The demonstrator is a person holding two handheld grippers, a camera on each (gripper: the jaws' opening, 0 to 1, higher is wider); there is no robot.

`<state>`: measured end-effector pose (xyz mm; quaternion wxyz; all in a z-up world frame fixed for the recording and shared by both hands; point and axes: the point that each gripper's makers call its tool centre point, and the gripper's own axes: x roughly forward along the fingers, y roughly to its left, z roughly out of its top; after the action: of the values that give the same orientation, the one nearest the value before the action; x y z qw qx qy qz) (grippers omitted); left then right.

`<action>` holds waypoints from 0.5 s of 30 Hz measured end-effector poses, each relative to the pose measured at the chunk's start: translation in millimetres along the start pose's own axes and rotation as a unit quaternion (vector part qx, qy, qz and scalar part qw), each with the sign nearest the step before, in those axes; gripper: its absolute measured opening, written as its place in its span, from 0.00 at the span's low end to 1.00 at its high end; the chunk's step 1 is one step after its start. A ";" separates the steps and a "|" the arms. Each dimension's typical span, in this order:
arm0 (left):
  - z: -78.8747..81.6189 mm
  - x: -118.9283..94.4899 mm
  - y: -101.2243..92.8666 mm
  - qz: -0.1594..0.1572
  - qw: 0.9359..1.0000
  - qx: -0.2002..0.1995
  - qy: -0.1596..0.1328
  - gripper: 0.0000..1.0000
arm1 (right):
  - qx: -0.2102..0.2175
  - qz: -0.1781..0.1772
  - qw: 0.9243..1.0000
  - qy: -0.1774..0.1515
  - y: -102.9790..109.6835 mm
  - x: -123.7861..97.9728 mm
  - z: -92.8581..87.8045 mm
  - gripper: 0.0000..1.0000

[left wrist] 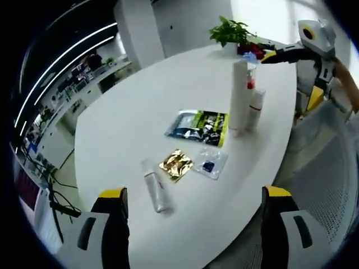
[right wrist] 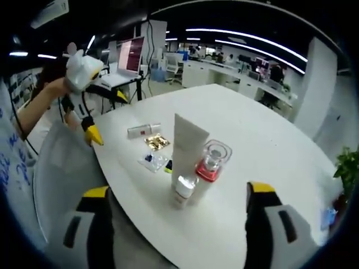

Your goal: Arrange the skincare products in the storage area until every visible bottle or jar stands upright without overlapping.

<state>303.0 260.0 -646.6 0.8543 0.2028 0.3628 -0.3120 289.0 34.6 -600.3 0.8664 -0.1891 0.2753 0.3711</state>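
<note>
Left gripper view: green packet [left wrist: 198, 128]. Right gripper view: laptop [right wrist: 129, 60].

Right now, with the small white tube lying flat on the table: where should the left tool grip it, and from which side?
Grip the small white tube across its mid-body, coming straight down from above. It lies flat on the table, long axis running away from the left tool, whose jaws stand wide open. The gold sachet sits close on one side, so stay toward the capped near end.

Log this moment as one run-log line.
left hand-held gripper: open | right hand-held gripper: open | small bottle: lying flat | tall tube: upright
</note>
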 end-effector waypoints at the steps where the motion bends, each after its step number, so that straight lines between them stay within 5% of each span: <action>1: -1.6 1.4 2.1 0.001 1.000 0.000 0.002 0.96 | -0.001 -0.001 1.000 -0.001 -0.5 -0.3 0.4 1.00; 15: -13.5 18.2 14.7 0.003 0.999 -0.029 0.020 0.76 | -0.007 0.004 1.000 0.005 0.4 2.1 -2.1 1.00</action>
<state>316.2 271.4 -667.3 0.8537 0.1853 0.3877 -0.2944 289.2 34.8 -603.3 0.8624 -0.1960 0.2773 0.3755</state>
